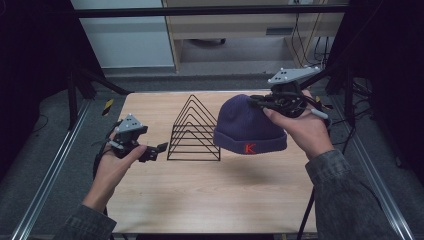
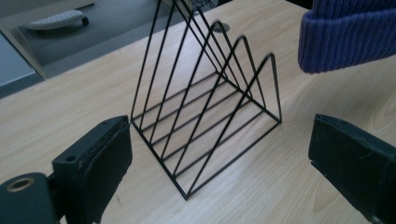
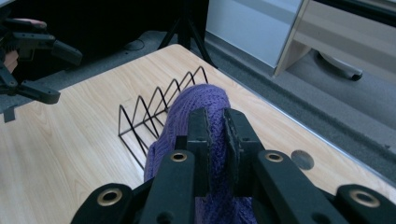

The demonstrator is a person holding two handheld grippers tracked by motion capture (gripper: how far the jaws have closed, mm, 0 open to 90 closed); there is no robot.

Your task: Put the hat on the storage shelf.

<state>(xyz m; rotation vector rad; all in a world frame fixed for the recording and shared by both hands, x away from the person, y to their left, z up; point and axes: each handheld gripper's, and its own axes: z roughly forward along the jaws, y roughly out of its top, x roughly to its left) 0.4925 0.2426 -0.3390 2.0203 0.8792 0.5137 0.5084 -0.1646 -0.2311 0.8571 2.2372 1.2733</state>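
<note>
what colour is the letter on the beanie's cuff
Red, a K on the purple beanie; clearest in the high view.

Rack (image 1: 194, 131) on a desk (image 1: 200, 195), hat (image 1: 248, 127) beside it.
Hat hangs right of the rack, above the desk; left tongs (image 1: 159, 148) sit left.

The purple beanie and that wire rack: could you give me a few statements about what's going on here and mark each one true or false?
1. The right gripper is clamped on the purple beanie. True.
2. The beanie lies flat on the wooden table. False: it hangs in the air, casting a shadow on the table below.
3. The left gripper has its jaws wide apart with nothing between them. True.
4. The black wire rack lies tipped on its side. False: it stands upright on the table.
5. The beanie carries a red letter K on its cuff. True.
</note>
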